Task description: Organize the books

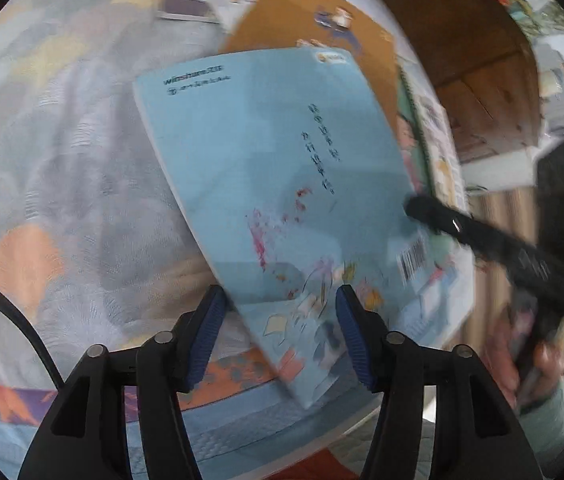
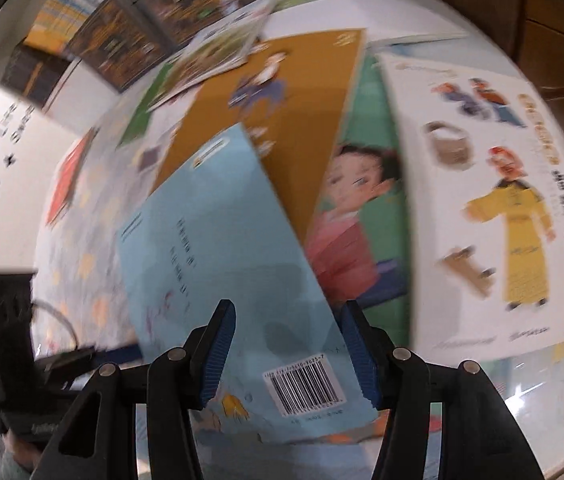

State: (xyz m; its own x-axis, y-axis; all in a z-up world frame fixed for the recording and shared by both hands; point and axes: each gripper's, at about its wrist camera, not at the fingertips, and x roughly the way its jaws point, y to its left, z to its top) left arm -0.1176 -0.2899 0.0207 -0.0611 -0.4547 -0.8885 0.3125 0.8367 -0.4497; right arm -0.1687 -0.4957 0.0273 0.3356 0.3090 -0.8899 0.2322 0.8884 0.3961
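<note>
In the left view, the left tool (image 1: 280, 330) is seen spread wide. A blue book (image 1: 282, 184) lies at 12 o'clock on a bed (image 1: 62, 168).

In the right view, the right tool (image 2: 288, 354) is spread too, with the blue book (image 2: 222, 248) between its fingers. An orange book (image 2: 302, 120) lies at 12 o'clock.

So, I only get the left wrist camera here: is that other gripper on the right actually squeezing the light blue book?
Observer: No. In the right wrist view the right gripper is open, with the barcode corner of the light blue book between its fingers.
Operator: And the pinkish thing beside the book?
Observer: That's a green book whose cover shows a child in pink. It lies partly under the brown book.
Operator: Anything further right?
Observer: A white book with a figure in a yellow robe on its cover.
</note>
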